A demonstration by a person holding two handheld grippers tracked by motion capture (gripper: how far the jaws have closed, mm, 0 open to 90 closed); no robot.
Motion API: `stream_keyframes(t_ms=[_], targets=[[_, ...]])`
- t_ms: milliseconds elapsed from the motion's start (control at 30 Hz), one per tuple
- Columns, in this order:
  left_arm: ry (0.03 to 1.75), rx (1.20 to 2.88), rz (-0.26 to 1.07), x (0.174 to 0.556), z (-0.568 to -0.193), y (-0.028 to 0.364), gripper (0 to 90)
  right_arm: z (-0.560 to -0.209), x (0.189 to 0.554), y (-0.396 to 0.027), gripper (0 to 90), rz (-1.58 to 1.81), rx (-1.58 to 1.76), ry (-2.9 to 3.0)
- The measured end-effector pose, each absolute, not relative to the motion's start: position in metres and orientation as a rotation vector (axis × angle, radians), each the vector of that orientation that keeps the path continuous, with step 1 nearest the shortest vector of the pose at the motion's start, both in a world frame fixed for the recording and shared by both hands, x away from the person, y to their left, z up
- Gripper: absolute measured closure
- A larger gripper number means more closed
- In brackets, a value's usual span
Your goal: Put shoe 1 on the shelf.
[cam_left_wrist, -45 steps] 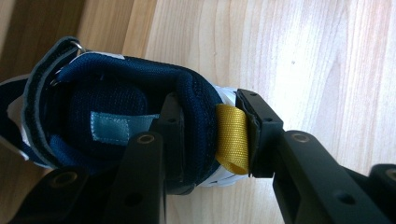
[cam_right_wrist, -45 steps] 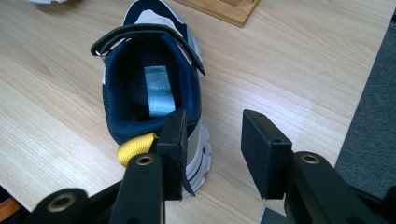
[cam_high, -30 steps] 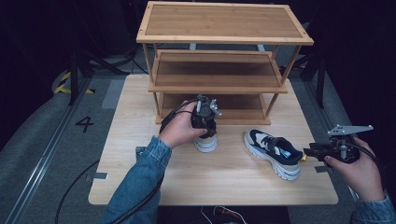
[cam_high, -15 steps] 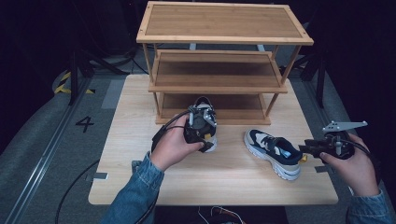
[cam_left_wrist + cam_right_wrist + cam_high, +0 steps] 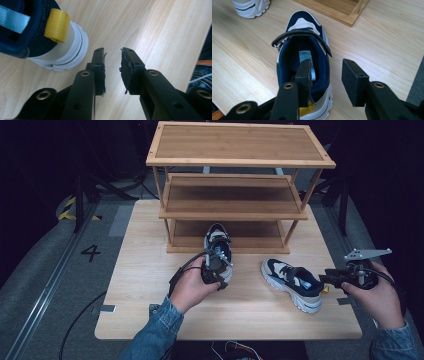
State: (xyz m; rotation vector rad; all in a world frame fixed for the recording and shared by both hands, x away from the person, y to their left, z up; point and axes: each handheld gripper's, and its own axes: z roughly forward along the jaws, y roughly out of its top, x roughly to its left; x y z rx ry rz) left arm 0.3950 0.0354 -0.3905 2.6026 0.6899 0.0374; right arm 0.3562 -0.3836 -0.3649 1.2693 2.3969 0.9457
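Hovering left gripper behind left shoe, jaws just closing, empty.

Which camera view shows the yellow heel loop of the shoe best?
The left gripper view: the yellow heel loop appears close and sharp on the shoe. The right gripper view shows just a yellow scrap under its jaw; the high view shows a small yellow spot.

Worktop bare at 9 o'clock of left shoe; shelf rack blocks 12; right shoe at 3.
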Motion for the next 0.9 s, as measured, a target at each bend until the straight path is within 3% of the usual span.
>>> stream_keyframes(t_ms=[367, 667, 900], targets=[[0.789, 2.586, 0.157, 0.415, -0.394, 0.043, 75.9, -0.366, 0.349, -0.390, 61.2, 0.936, 1.300, 2.385], [0.846, 2.557, 0.202, 0.432, -0.376, 0.049, 81.3, -0.366, 0.345, -0.394, 61.1, 0.930, 1.311, 2.375], [0.907, 2.538, 0.259, 0.444, -0.378, 0.051, 79.8, -0.366, 0.343, -0.395, 61.2, 0.929, 1.321, 2.373]])
